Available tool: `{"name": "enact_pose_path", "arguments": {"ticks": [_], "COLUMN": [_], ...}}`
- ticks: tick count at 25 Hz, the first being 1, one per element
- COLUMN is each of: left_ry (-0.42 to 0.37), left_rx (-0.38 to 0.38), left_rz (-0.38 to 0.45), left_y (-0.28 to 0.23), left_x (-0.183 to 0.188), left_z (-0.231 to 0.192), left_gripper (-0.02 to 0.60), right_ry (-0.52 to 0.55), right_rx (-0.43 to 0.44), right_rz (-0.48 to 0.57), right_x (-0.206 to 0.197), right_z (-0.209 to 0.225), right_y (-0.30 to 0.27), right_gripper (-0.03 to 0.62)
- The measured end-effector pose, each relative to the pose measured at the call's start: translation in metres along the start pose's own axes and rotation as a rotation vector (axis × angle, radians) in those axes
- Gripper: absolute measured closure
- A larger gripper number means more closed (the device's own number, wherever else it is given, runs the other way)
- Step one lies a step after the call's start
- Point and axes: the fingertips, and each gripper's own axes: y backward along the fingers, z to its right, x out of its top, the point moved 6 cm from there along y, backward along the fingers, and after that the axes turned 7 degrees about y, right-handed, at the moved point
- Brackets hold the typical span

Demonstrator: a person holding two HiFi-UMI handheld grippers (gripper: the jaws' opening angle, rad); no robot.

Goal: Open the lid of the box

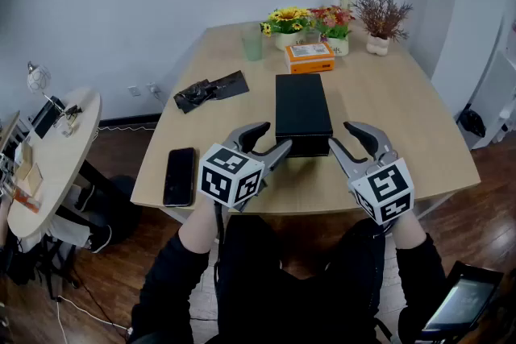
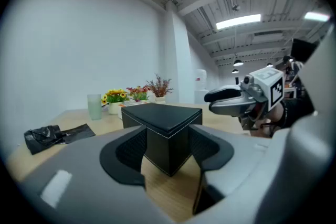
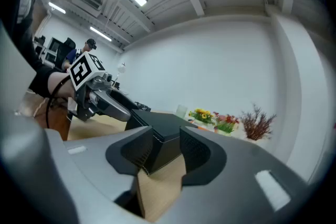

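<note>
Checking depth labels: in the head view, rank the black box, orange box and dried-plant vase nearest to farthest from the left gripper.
1. The black box, at the left gripper jaws.
2. The orange box, beyond it, mid-table.
3. The dried-plant vase, far right corner.

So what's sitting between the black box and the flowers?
An orange box, seen in the head view, lies between the black box and the flowers.

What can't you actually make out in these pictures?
- Black rectangular box: contents, head view, closed lid covers them.
- Orange carton: label print, head view, too small.
- Black crumpled sheet: what it is, head view, too small.
- Dark flat device, bottom right: head view, cut off by edge.
</note>
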Motion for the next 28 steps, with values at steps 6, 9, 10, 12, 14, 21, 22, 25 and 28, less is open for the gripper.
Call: {"name": "enact_pose_path", "arguments": {"ticks": [6, 9, 10, 12, 14, 21, 22, 25, 28], "left_ry": [0.062, 0.017, -0.010, -0.076, -0.134, -0.379, -0.425, -0.530, -0.467], "left_rx": [-0.047, -0.062, -0.057, -0.038, -0.022, 0.006, -0.001, -0.005, 0.022], "left_rz": [0.003, 0.017, 0.013, 0.007, 0.013, 0.006, 0.004, 0.008, 0.037], "left_y": [-0.001, -0.005, -0.006, -0.007, -0.007, -0.010, -0.010, -0.010, 0.000], "left_x": [-0.006, -0.002, -0.002, -0.002, -0.003, 0.005, 0.007, 0.014, 0.024], "left_z": [0.000, 0.004, 0.005, 0.007, 0.008, 0.012, 0.016, 0.031, 0.030], "left_gripper": [0.353, 0.354, 0.356, 0.376, 0.377, 0.380, 0.379, 0.408, 0.408], "right_ry": [-0.239, -0.239, -0.241, -0.227, -0.221, -0.246, -0.245, -0.229, -0.198], "right_rx": [0.141, 0.164, 0.168, 0.156, 0.149, 0.156, 0.159, 0.161, 0.154], "right_rz": [-0.111, -0.105, -0.101, -0.098, -0.093, -0.081, -0.081, -0.083, -0.084], "right_x": [-0.027, -0.027, -0.026, -0.025, -0.026, -0.026, -0.026, -0.024, -0.024], "right_z": [-0.003, -0.006, -0.007, -0.010, -0.010, -0.007, -0.007, -0.008, -0.012], "right_y": [-0.019, -0.024, -0.025, -0.026, -0.027, -0.029, -0.029, -0.030, -0.029], "right_gripper": [0.349, 0.359, 0.376, 0.419, 0.430, 0.447, 0.448, 0.450, 0.447]}}
